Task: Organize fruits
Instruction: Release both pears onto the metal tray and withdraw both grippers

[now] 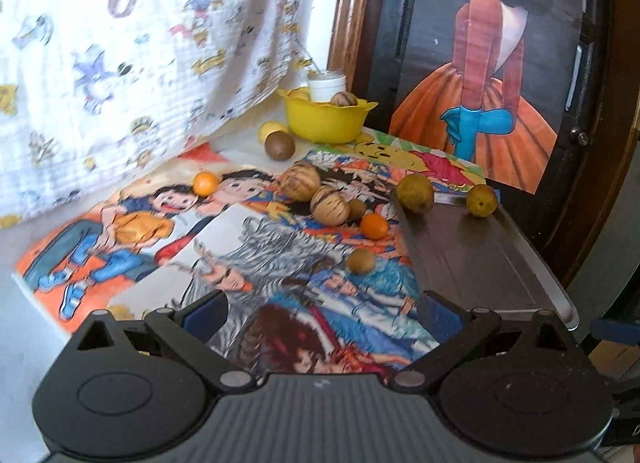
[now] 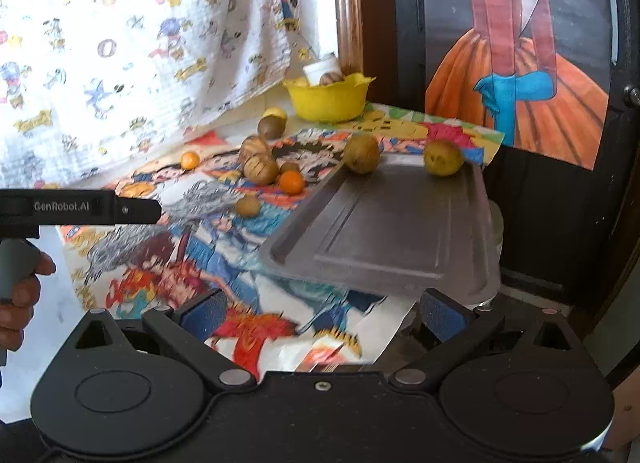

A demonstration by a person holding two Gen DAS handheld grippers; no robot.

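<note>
Dark tray (image 2: pixel 392 223) lies at the right of the worktop (image 1: pixel 236 151), long axis running away from both cameras, near end lifted off the printed cartoon sheets (image 1: pixel 248 263) in the right wrist view; two yellow-green fruits (image 1: pixel 415 194) (image 1: pixel 482 201) sit at its far end, well apart. Two striped oval fruits (image 1: pixel 330 205) touch one another on the sheets, long axes roughly crosswise; two small oranges (image 1: pixel 374 226) (image 1: pixel 205 184), small brown fruits (image 1: pixel 361 261) and a kiwi-like one (image 1: pixel 279 145) lie scattered beside them. Yellow bowl (image 1: pixel 326 119) at the back holds another striped fruit; its other contents are half hidden, and a white jar (image 1: pixel 326 85) behind is partly hidden. Left tool (image 1: pixel 324 315) spread wide, empty, low over the sheets; right tool (image 2: pixel 324 315) likewise spread, gripping nothing, near the tray's near edge. A hand (image 2: pixel 18 295) grips the left tool's handle, cut off at frame edge; motion blur softens the foreground.
</note>
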